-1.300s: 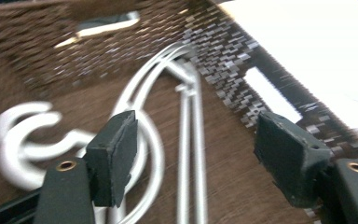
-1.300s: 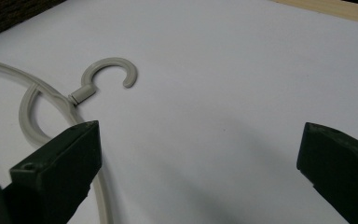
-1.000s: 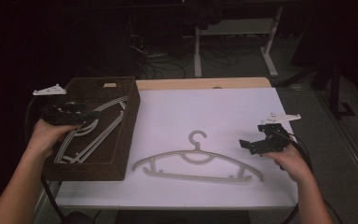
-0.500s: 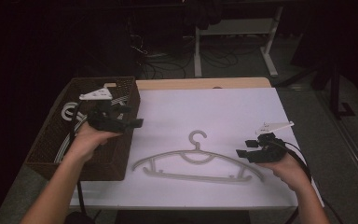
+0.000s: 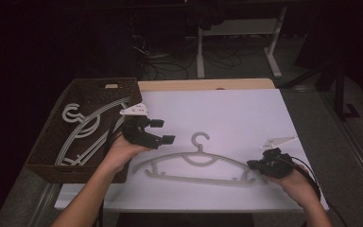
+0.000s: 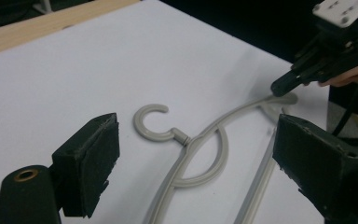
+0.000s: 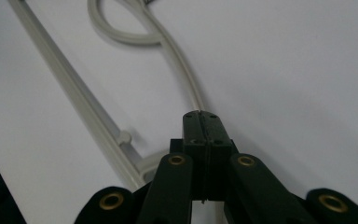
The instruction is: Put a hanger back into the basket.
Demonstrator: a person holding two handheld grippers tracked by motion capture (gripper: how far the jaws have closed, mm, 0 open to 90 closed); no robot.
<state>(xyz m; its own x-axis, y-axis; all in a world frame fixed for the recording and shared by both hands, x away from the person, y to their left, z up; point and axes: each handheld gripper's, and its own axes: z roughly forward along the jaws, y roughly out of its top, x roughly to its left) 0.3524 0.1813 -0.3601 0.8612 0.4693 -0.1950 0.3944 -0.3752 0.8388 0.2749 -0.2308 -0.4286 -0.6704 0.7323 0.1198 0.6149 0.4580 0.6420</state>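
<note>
The grey hanger (image 5: 200, 163) lies flat at the white tabletop's (image 5: 236, 113) centre, its four-o'clock end clamped by the just-closed right hand-held gripper (image 5: 251, 164), while the released left hand-held gripper (image 5: 163, 131) hovers at ten o'clock beside the basket (image 5: 52, 142).

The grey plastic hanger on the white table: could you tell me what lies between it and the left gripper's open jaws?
Only bare white table, as the left gripper view shows.

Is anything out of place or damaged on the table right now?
Nothing stands out. One grey hanger lies flat and whole on the white tabletop, the right gripper shut on its end, and more hangers lie inside the wicker basket.
</note>
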